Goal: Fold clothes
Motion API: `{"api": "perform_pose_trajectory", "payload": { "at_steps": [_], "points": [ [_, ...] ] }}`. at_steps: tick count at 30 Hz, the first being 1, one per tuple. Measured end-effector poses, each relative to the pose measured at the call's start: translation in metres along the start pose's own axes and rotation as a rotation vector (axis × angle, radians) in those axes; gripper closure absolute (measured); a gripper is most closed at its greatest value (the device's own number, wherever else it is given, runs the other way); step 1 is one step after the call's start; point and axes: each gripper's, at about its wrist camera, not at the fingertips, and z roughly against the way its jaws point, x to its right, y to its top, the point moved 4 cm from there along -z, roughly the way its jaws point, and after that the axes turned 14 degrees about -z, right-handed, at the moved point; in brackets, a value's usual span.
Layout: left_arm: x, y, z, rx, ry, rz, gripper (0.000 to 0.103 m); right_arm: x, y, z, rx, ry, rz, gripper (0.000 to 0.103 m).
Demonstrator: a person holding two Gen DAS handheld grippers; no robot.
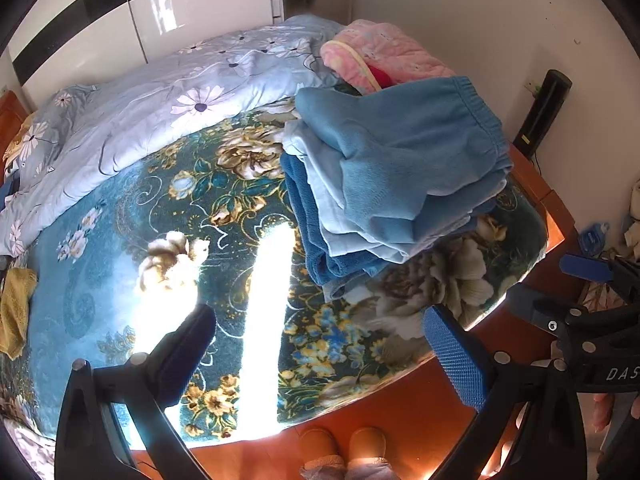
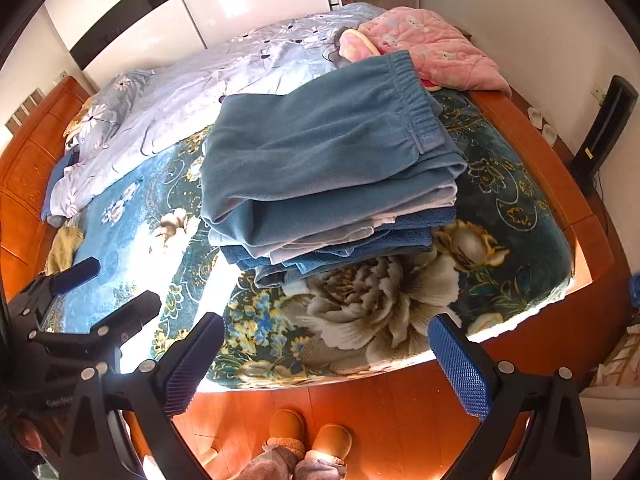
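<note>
**Folded stack on the bed, both grippers empty**

The bed (image 2: 520, 184) carries a floral blanket (image 1: 120, 240), a pale duvet (image 1: 140, 120) and a pink quilt (image 2: 436, 52). A folded stack of blue clothes (image 2: 320, 168) sits near its foot edge. The left gripper (image 1: 320, 352) and right gripper (image 2: 326, 356) hang over that edge, jaws wide apart, holding nothing. "DAS" shows on the right gripper's body in the left view. 2 slippers (image 2: 308, 436) stand below.

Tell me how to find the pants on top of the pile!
Look at the big bed with the dark flowery blanket. Near its foot end sits a stack of folded blue clothes. The top pants are dusty blue and fuzzy, with a scrunchy elastic waistband on the right; the pieces beneath are paler or deeper blue.
</note>
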Motion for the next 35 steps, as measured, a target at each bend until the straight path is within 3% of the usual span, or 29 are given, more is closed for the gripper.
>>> {"api": "perform_pose_trajectory", "payload": {
  "at_steps": [35],
  "points": [
    [-0.013, -0.010, -0.014, -0.032, 0.001, 0.083, 0.000, 0.004, -0.007, 0.001, -0.013, -0.020, 0.012, 0.000]
  ]
}}
